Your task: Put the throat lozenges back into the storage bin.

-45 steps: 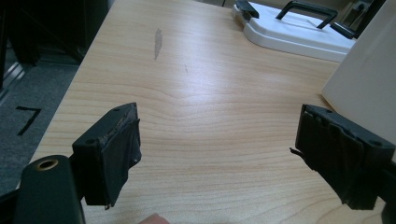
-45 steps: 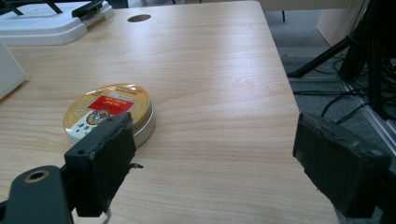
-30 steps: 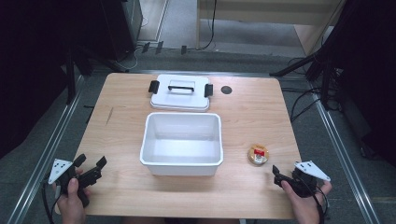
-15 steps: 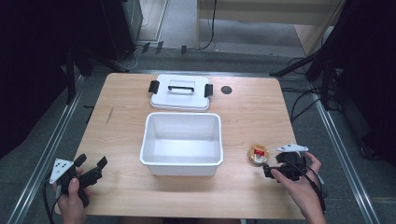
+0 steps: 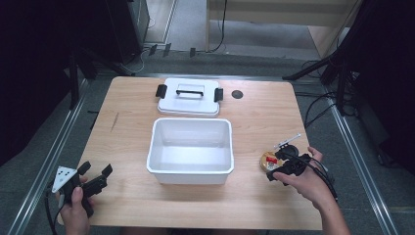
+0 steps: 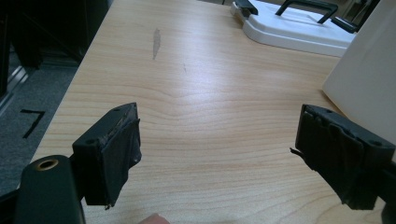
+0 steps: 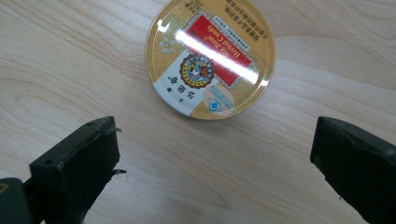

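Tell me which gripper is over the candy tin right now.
The right gripper: its open jaws flank the round gold tin beside the white bin. The left gripper sits over bare table, also open.

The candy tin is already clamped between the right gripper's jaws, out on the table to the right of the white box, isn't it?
Not clamped. In the right gripper view the candy tin lies flat on the table ahead of the right gripper, whose jaws stand wide open and apart from it. The rest holds: the high view shows it to the right of the white box.

Round tin (image 7: 210,58) lid label: "Herbal Candy"; rest illegible.
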Tool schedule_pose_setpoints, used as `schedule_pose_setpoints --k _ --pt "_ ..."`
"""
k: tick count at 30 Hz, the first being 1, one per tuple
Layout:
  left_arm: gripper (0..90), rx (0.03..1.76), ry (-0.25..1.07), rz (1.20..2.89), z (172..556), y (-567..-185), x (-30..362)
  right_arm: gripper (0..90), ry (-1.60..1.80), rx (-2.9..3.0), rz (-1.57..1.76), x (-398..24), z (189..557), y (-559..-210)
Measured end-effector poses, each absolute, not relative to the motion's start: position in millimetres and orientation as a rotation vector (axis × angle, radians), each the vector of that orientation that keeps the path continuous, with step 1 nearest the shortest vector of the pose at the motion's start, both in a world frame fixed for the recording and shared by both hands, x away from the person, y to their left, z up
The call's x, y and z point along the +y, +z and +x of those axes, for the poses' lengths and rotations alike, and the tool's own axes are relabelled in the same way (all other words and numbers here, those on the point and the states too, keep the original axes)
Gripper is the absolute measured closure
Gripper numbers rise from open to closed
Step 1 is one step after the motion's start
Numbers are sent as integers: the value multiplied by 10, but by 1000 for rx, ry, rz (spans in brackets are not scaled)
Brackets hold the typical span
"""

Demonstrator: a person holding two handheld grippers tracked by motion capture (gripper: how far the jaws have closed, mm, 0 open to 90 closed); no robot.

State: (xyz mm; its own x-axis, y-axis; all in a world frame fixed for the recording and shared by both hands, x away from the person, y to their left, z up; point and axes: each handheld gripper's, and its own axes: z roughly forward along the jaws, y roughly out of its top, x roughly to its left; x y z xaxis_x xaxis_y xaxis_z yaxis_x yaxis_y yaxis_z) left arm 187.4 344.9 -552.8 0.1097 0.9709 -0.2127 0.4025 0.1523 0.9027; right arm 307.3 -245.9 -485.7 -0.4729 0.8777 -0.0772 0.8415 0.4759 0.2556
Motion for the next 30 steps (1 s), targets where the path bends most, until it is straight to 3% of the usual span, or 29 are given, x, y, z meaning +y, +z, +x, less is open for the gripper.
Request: schedule_pose_setpoints --k 30 --pt "148 1462 737 1411 1875 -5528 3454 34 17 2552 1748 -2198 3661 -5001"
